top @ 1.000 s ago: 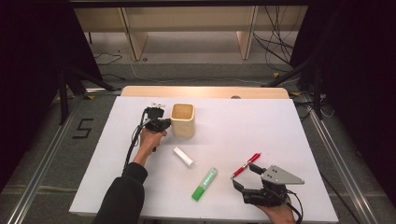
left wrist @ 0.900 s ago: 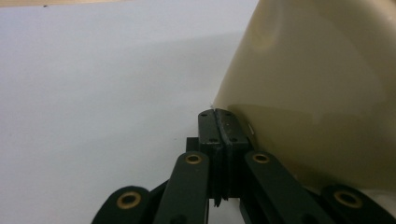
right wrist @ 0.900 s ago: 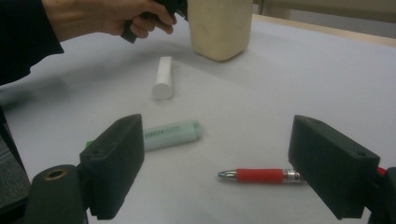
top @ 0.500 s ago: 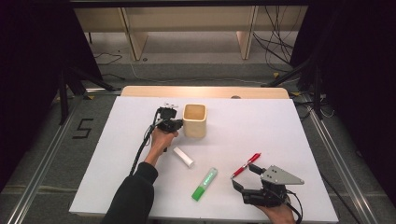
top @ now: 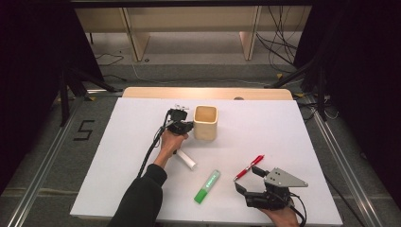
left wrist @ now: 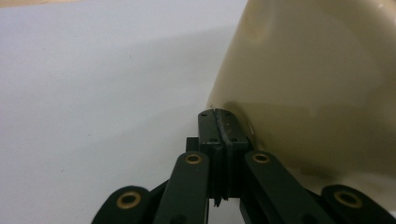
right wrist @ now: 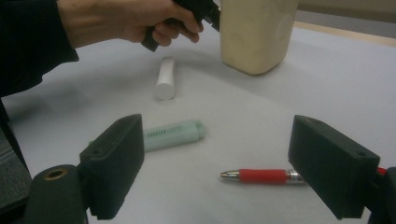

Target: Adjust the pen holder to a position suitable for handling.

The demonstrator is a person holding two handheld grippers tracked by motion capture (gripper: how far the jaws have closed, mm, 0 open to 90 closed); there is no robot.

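The high view hangs above the person's side of the white table, looking forward and down; floor and shelving lie toward 12 o'clock. The left gripper view rides low on the left gripper, pressed right up to the cream cup, whose wall rises at 2 o'clock. The right gripper view sits near the table's front on the right gripper, facing across the tabletop. It shares with the high view the cup, the green marker, the red pen and the white stick.

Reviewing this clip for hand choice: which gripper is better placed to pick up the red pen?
Right. The right gripper sits open with the red pen lying just ahead of its jaws, while the left gripper is shut, up against the beige cup farther off.
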